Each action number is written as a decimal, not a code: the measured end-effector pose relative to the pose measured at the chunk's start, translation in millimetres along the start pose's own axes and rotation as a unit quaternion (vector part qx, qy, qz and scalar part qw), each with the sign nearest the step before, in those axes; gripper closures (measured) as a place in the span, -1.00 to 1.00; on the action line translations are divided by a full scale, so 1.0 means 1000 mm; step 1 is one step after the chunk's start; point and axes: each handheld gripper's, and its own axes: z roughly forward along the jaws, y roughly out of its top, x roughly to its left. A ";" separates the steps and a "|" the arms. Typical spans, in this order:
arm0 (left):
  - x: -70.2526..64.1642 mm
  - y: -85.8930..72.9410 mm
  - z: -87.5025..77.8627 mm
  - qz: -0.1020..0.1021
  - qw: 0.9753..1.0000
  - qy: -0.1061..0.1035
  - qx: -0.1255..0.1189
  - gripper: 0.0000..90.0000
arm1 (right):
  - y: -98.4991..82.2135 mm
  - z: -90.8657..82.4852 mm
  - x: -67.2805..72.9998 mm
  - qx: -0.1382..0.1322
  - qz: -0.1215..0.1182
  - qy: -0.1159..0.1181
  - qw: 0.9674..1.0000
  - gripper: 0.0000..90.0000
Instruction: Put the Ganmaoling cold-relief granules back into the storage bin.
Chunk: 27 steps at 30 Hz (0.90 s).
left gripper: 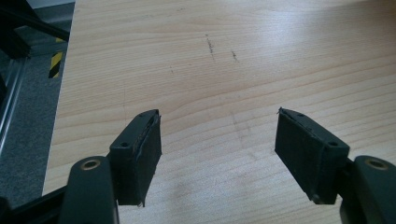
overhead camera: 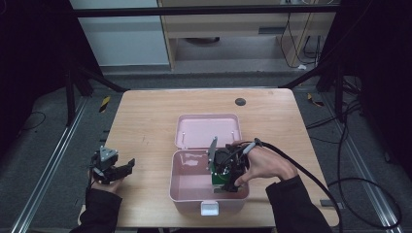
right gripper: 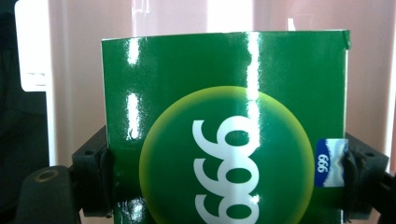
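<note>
A pink box [overhead camera: 180,194] stands open at the table's front middle, its lid [overhead camera: 208,130] laid back flat behind it. Inside the box's right half, my right gripper [overhead camera: 227,182] is shut on a glossy green carton [right gripper: 224,140] printed with "999" on a yellow-green disc; the jaws press its two sides, and the pink inner wall [right gripper: 84,70] rises behind it. The carton [overhead camera: 219,177] shows as a green patch under the hand. My left gripper [overhead camera: 125,167] rests at the table's front left, open, with bare wood between its fingers [left gripper: 140,154].
A white latch [overhead camera: 209,208] sticks out from the box's front wall. A dark round disc [overhead camera: 240,102] lies near the table's far edge. The right gripper's cable [overhead camera: 311,177] trails off to the right. Black frame bars [overhead camera: 97,77] flank the table.
</note>
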 end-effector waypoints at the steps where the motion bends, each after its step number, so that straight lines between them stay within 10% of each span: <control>1: 0.000 0.000 0.000 0.000 1.000 0.000 0.000 -0.32 | 0.000 0.000 0.000 0.000 0.000 0.000 1.000 -0.65; 27: 0.000 0.000 0.001 0.000 1.000 0.000 0.001 -0.32 | -0.014 0.023 -0.001 0.013 0.019 0.011 1.000 -0.69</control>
